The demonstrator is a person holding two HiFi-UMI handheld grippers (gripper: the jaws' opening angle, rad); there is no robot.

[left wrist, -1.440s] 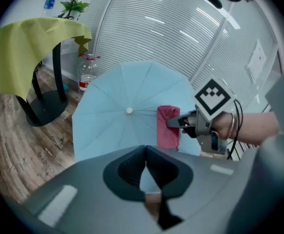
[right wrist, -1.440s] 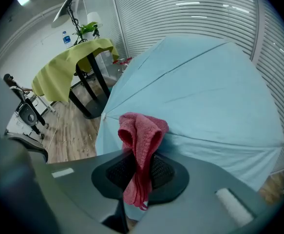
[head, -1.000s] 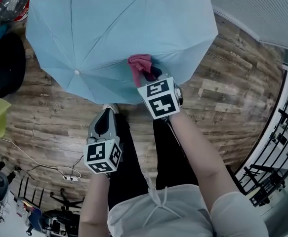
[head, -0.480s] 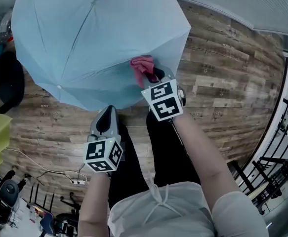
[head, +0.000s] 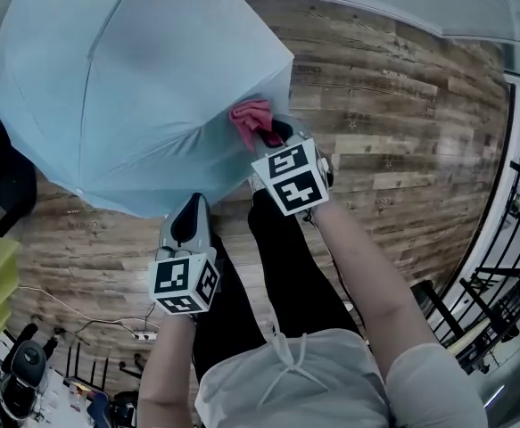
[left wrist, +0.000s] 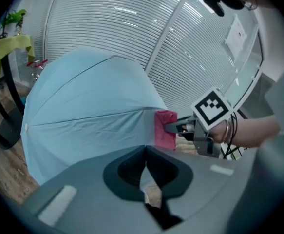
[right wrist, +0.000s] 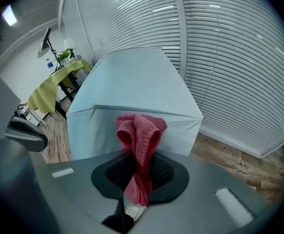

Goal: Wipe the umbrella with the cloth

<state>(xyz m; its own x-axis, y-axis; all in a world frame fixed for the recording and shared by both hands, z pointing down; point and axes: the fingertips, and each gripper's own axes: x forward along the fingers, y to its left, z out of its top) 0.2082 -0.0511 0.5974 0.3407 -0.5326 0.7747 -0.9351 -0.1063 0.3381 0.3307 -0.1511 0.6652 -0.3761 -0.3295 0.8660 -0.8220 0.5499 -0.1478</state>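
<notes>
Plank floor [head: 393, 105] under taut blue umbrella [head: 126, 87], nubby pink cloth [head: 251, 119]

Left tool [head: 193, 205] closed; right tool [head: 270, 134] clamped.

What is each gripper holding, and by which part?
Right gripper is shut on the pink cloth, pinching its bunched middle; a folded end sticks out toward the umbrella. Left gripper is shut, holding nothing.
</notes>
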